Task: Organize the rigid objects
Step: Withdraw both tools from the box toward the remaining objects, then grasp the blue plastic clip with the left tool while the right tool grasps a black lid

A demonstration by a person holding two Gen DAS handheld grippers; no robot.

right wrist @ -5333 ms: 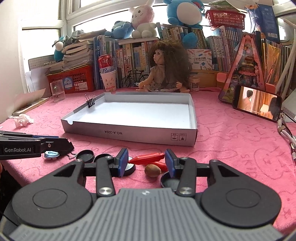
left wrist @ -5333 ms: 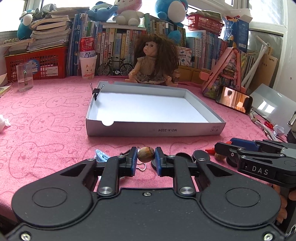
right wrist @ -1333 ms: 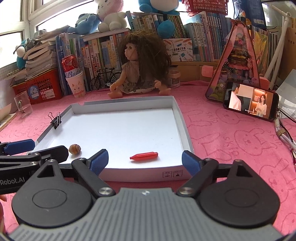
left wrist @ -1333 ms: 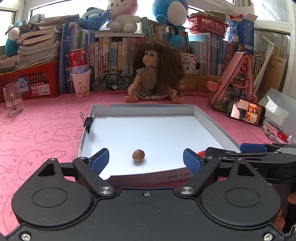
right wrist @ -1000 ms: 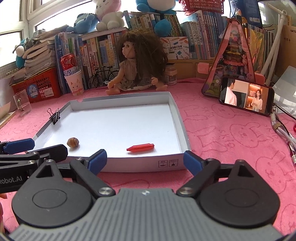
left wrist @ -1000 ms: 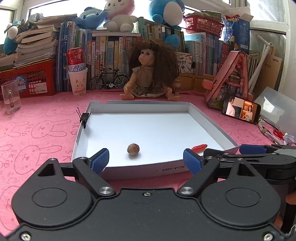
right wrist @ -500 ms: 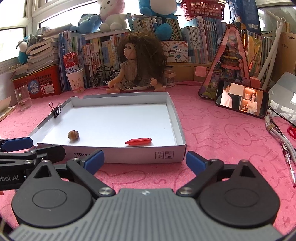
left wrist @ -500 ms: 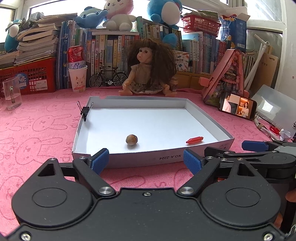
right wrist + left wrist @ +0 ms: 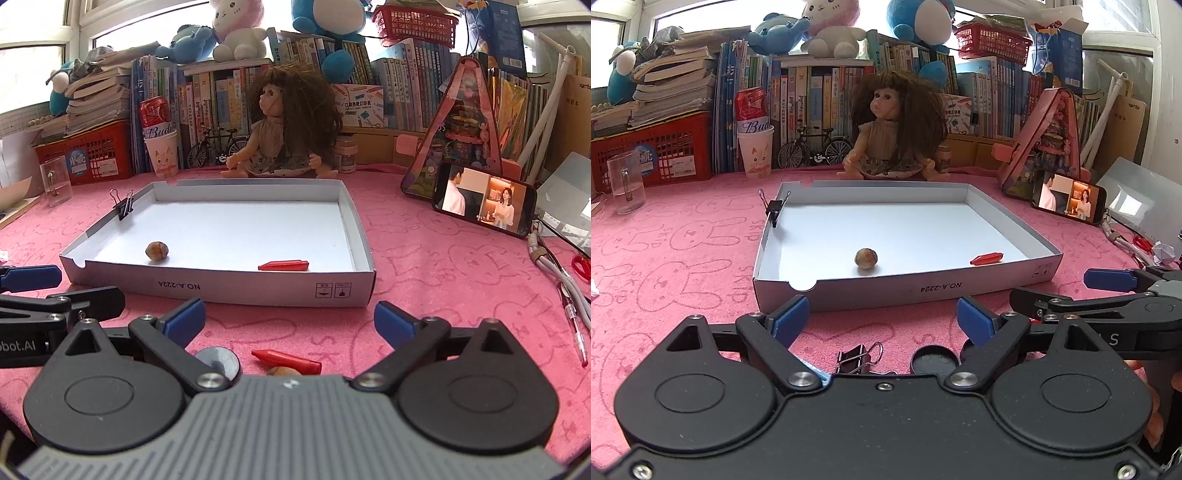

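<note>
- The white cardboard tray (image 9: 1015, 229) is shallow and rectangular with thin upright walls and a half-round notch in its near wall; it lies flat on the bench (image 9: 683, 258), which wears a pink fuzzy cloth printed with rabbit outlines.
- Inside the tray, a small round brown nut (image 9: 866, 257) sits near the front wall towards the left, and a slim red plastic piece (image 9: 987, 258) with tapered ends lies flat near the front right corner; the two are well apart, with bare white floor behind them.
- A black binder clip (image 9: 774, 206) with wire handles grips the tray's left wall.
- The left tongs (image 9: 882, 319) stand wide apart with nothing between their blue pads, just in front of the tray's near wall.
- The right tongs (image 9: 288, 325) have just been opening and gape wide, holding nothing.
- On the cloth below the left tongs lie a loose binder clip (image 9: 858, 358) and a dark round cap (image 9: 932, 363); below the right tongs lie a grey disc (image 9: 218, 360), a second red piece (image 9: 286, 361) and another nut (image 9: 284, 371), partly hidden.
- Open cloth runs along both sides of the tray; behind it sits a doll (image 9: 894, 136) with frizzy brown hair, and a phone (image 9: 1067, 197) leans at the right.
</note>
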